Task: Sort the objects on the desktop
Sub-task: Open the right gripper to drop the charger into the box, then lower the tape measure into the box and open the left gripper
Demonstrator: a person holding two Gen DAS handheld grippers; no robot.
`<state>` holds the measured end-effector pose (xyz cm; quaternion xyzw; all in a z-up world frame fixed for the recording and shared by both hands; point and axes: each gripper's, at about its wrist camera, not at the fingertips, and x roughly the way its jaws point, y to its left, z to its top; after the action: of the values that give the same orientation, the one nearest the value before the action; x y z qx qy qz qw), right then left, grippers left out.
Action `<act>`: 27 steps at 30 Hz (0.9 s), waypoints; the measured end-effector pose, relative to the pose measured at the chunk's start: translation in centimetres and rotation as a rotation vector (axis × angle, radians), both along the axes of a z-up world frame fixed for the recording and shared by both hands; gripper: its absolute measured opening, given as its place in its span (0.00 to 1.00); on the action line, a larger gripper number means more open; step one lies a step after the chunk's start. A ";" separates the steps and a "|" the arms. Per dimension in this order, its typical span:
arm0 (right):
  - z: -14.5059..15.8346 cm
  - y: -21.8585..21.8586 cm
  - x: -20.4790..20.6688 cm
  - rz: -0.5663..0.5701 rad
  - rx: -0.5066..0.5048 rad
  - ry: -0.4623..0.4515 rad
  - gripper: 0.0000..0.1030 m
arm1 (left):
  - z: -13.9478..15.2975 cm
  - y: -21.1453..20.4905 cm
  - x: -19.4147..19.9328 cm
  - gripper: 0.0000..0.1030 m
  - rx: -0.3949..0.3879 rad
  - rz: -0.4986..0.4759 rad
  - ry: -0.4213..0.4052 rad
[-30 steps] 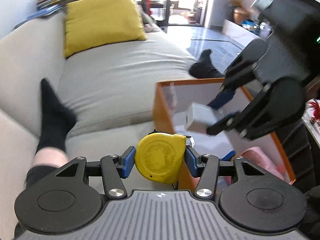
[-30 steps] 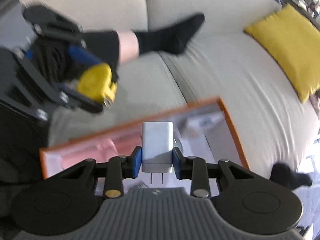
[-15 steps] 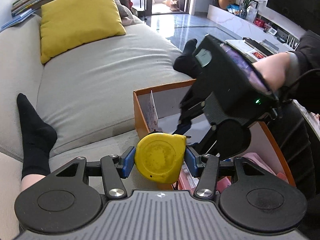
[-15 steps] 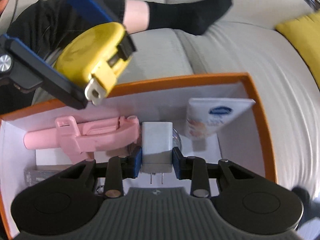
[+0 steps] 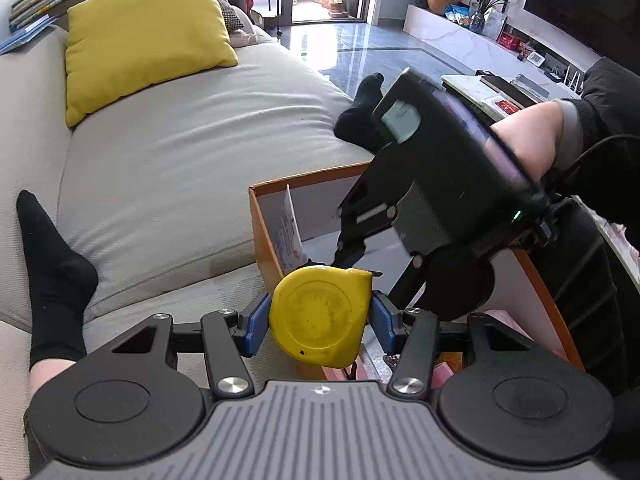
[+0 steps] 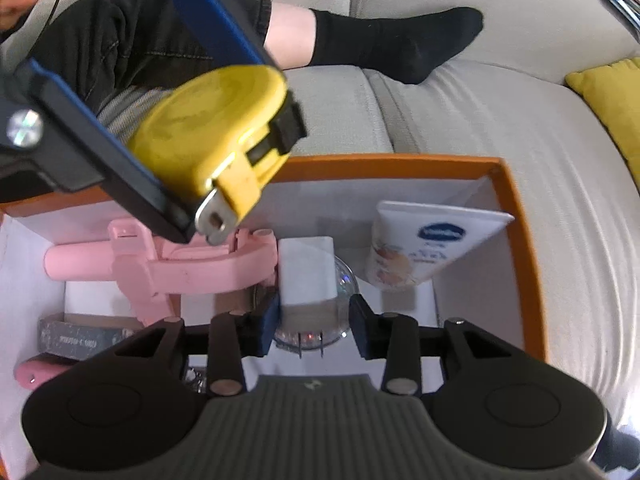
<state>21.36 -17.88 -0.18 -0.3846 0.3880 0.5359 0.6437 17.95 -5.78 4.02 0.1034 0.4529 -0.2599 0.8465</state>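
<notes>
Grey sofa cushions (image 5: 192,152) carry our orange box (image 6: 524,256). Above its near-left edge, our left gripper (image 5: 320,320) pinches a yellow tape measure (image 5: 320,316) by its flat sides; it seems dense, stiff and smooth. Our right gripper (image 6: 314,316) has its jaws opening around a white charger (image 6: 307,276), light and rigid, over the box's middle.

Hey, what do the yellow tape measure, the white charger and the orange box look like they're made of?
Tape measure: hard plastic, scuffed matte yellow shell, with a metal hook at the tip. Charger: smooth white plastic, apparently matte, with two metal prongs. Box: probably cardboard, thin flat walls, orange outside and white inside.
</notes>
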 end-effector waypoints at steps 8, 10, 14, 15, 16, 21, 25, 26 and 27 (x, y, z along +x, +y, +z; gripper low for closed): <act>2.4 -4.3 -1.5 -0.042 -0.052 -0.058 0.43 | -0.6 -3.5 0.5 0.59 0.024 -0.054 0.018; 2.6 -5.4 -1.6 -0.067 -0.074 -0.064 0.43 | -1.2 -4.7 1.3 0.59 0.031 -0.065 0.027; 2.8 -7.3 -1.4 -0.119 -0.090 -0.068 0.47 | -3.5 -7.4 3.6 0.59 0.067 -0.074 0.059; 2.7 -7.5 -1.1 -0.132 -0.093 -0.070 0.47 | -4.0 -7.9 4.2 0.59 0.076 -0.071 0.071; 2.5 -7.6 -0.9 -0.143 -0.095 -0.070 0.48 | -4.6 -8.4 4.7 0.59 0.086 -0.069 0.077; 1.7 -7.9 0.3 -0.166 -0.093 -0.040 0.47 | -6.5 -10.8 6.2 0.60 0.164 -0.072 0.065; 0.8 -8.0 1.3 -0.173 -0.117 -0.019 0.47 | -6.8 -11.4 6.8 0.60 0.200 -0.048 0.049; 0.6 -8.1 1.4 -0.173 -0.118 -0.005 0.47 | -6.8 -11.4 7.0 0.60 0.203 -0.049 0.050; 0.5 -8.3 1.5 -0.171 -0.116 0.001 0.47 | -6.8 -11.4 7.0 0.60 0.206 -0.052 0.049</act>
<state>22.84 -26.14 0.36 -0.3865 0.4499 0.4560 0.6635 24.95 -17.21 -2.79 0.1951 0.4950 -0.2362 0.8131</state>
